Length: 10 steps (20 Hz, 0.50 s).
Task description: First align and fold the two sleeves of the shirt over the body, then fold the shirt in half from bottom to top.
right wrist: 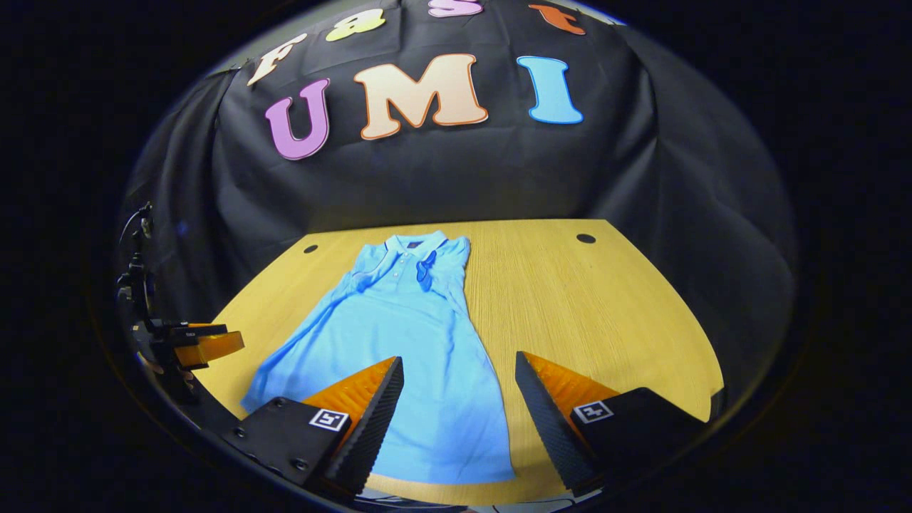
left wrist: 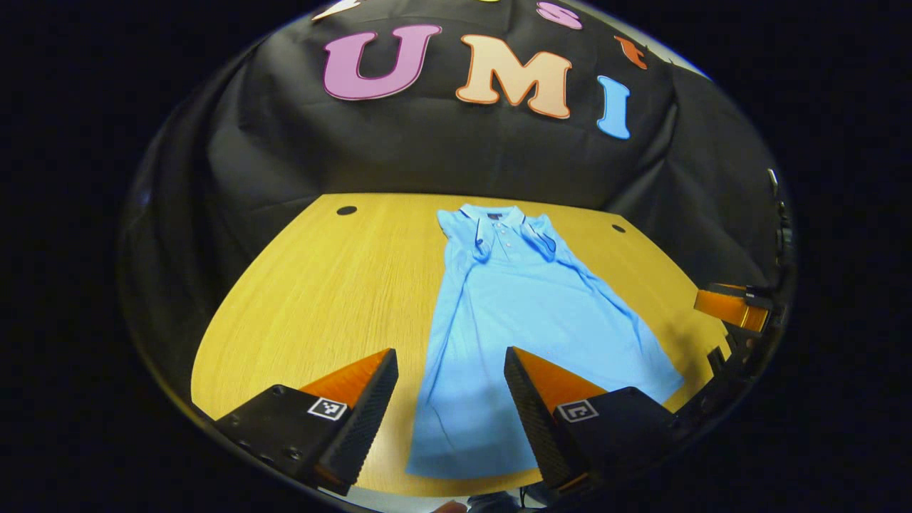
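A light blue polo shirt (left wrist: 527, 320) lies flat on the wooden table (left wrist: 320, 285), collar at the far side, hem toward me. Both sleeves lie folded in over the chest. My left gripper (left wrist: 450, 360) stands open above the hem's left part, holding nothing. In the right gripper view the shirt (right wrist: 413, 335) lies left of centre, and my right gripper (right wrist: 459, 365) hangs open over the hem's right corner, empty. The other gripper (left wrist: 734, 303) shows at the right edge of the left gripper view, and the left one (right wrist: 189, 345) at the left edge of the right gripper view.
The table (right wrist: 605, 313) has small dark holes near its far corners (left wrist: 346, 210) (right wrist: 586, 238). Black cloth walls close in behind and on both sides. Bare wood stretches left of the shirt in the left gripper view and right of it in the right gripper view.
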Tool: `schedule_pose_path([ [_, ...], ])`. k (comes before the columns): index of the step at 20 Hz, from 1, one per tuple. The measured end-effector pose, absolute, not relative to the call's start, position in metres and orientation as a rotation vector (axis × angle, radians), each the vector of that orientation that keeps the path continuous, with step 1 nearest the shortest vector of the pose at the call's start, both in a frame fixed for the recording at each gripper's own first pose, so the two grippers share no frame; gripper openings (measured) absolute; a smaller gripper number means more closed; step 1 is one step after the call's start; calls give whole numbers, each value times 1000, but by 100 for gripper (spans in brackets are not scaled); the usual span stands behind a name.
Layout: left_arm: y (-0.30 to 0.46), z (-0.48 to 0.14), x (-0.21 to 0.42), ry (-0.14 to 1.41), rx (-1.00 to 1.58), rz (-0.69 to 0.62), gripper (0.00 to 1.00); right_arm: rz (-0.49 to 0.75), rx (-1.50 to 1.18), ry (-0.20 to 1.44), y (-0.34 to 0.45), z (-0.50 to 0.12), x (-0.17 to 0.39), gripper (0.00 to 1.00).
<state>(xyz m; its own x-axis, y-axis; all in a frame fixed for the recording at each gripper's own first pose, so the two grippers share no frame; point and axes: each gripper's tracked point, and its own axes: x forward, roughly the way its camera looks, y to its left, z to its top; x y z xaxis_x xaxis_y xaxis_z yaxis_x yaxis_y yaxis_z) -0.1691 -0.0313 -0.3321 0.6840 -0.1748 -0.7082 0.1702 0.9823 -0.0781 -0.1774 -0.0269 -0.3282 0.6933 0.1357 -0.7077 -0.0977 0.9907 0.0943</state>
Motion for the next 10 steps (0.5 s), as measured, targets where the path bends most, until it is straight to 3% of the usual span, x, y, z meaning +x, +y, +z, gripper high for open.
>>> schedule_pose_path([
  [8, -38, -385, -232, 904, 86, -256, 91, 165, 9, 924, -37, -376, -236, 98],
  [9, -38, -391, -237, 913, 98, -259, 91, 168, 4, 940, -38, -381, -244, 94],
  [10, -39, -395, -241, 920, 101, -263, 94, 171, 0, 954, -38, -386, -251, 98],
])
